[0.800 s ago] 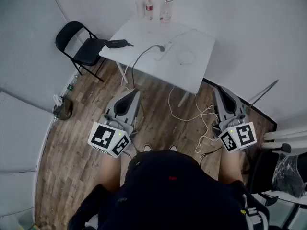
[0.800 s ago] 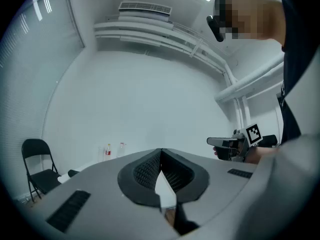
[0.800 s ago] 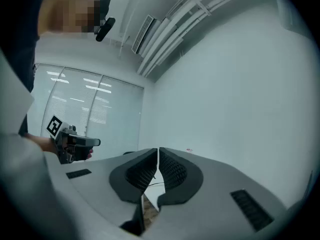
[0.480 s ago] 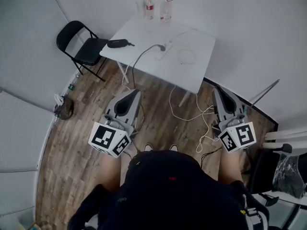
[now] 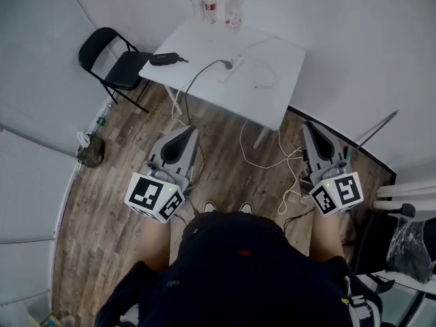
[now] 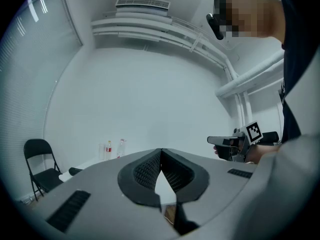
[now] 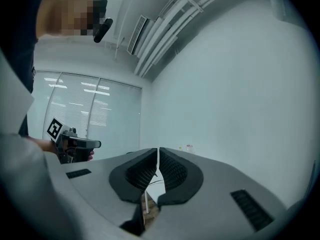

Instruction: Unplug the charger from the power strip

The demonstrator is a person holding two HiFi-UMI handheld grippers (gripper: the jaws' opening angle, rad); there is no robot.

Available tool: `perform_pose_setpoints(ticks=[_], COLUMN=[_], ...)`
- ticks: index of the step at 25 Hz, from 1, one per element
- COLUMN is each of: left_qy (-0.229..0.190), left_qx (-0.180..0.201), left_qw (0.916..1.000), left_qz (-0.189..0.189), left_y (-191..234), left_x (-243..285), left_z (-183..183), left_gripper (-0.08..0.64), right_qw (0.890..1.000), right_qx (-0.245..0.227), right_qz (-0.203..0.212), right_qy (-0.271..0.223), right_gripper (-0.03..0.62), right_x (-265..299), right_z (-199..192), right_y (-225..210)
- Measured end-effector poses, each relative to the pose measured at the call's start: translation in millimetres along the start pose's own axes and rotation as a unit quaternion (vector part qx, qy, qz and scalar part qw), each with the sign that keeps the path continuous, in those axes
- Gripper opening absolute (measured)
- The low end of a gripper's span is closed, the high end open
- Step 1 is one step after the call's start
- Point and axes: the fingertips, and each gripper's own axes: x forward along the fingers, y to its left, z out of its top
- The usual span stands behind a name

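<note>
Inspection of my two grippers and the work area.

My left gripper [image 6: 160,151] has its fingers shut tip to tip, with nothing held. My right gripper [image 7: 158,152] is likewise closed down to a hairline slit and is empty. Both are held level over the wooden floor [image 5: 122,176], well apart from the table.

The charger [image 5: 226,65], a black plug, sits against the end of the white power strip [image 5: 237,61] near the middle of the tabletop [image 5: 197,46]. Its dark cable [image 5: 197,79] runs to the near left edge and drops over it. A loose white cord [image 5: 264,82] lies just beside the strip, toward the right corner.

Two bottles [image 5: 210,7] stand at the far corner. One bears a red label, but its print is too small to read. A black case [image 5: 167,58] lies by the left corner. A black folding chair [image 5: 109,61] stands beside that corner.
</note>
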Motion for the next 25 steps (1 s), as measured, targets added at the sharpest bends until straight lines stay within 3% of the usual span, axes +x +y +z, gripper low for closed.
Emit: perform_pose_setpoints(ticks=[10, 17, 25], left_qy=[0.011, 0.021, 0.032], left_qx=[0.018, 0.010, 0.031], left_qw=[0.9992, 0.9985, 0.9977], left_qz=[0.033, 0.049, 0.050], left_y=[-34.8, -56.8, -64.4], left_x=[21.9, 29.2, 45.3], left_z=[-8.6, -28.1, -32.3], left_gripper=[0.020, 0.020, 0.020], right_qw=[0.999, 0.997, 0.996], right_qx=[0.018, 0.030, 0.042], right_qz=[0.040, 0.067, 0.068], right_qy=[0.001, 0.013, 0.025], right_gripper=[0.031, 0.031, 0.031], right_x=[-9.0, -15.4, -18.8], right_z=[-13.6, -30.8, -46.2], right_y=[-37.6, -54.5, -67.0])
